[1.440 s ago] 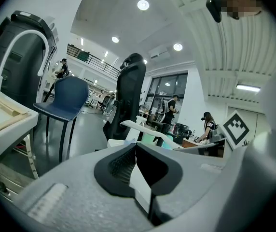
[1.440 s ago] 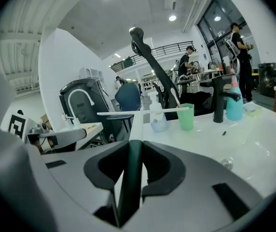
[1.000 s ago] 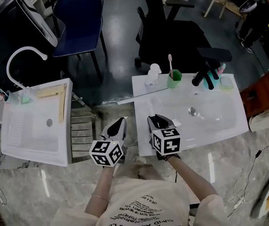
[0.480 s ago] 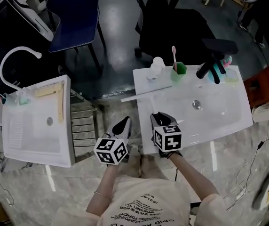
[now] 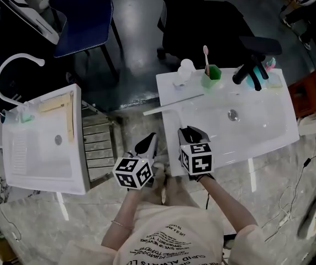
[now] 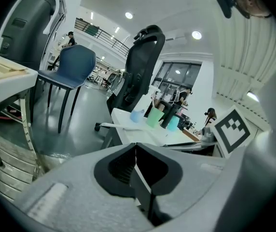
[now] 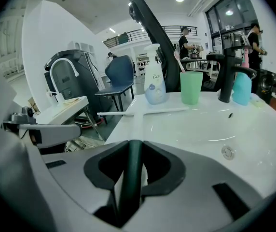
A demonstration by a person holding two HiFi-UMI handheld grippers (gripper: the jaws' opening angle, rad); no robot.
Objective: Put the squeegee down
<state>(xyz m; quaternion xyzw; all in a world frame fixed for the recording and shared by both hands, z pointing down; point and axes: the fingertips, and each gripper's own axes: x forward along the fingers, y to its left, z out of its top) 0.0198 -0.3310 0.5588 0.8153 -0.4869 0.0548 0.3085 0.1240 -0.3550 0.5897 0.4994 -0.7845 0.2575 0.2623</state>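
A: Where is the squeegee [image 5: 172,105]?

B: Its long pale blade lies across the back left part of the white washbasin [image 5: 268,127], and one end pokes out past the washbasin's left rim. The shaft runs from the blade toward the washbasin's front edge. Its dark handle [image 7: 128,178] ends in the right tool [image 5: 193,135].

A: So the right tool has hold of it?

B: Yes. The right gripper view shows the two jaws clamped on that dark handle, one pad on each side. The tool hangs over the washbasin's front left corner.

A: And the left tool [image 5: 148,143]?

B: It is off the washbasin's left side, just beside the front corner and above the floor. Its jaws are pressed together with nothing between them.

A: What else stands on the washbasin?

B: A row along its back rim. The Dove pump bottle [image 5: 184,73] stands at the left, just behind the blade. The green cup [image 5: 210,77] with a toothbrush [image 5: 206,57] is beside it. Then comes the black faucet [image 5: 249,69], with the blue cup [image 7: 242,88] just beside it on the right. The drain [image 5: 233,114] sits in the middle of the bowl.

A: And around it?

B: A black office chair [image 5: 202,26] stands behind the washbasin. A second sink [image 5: 42,142] stands well off to the washbasin's left.
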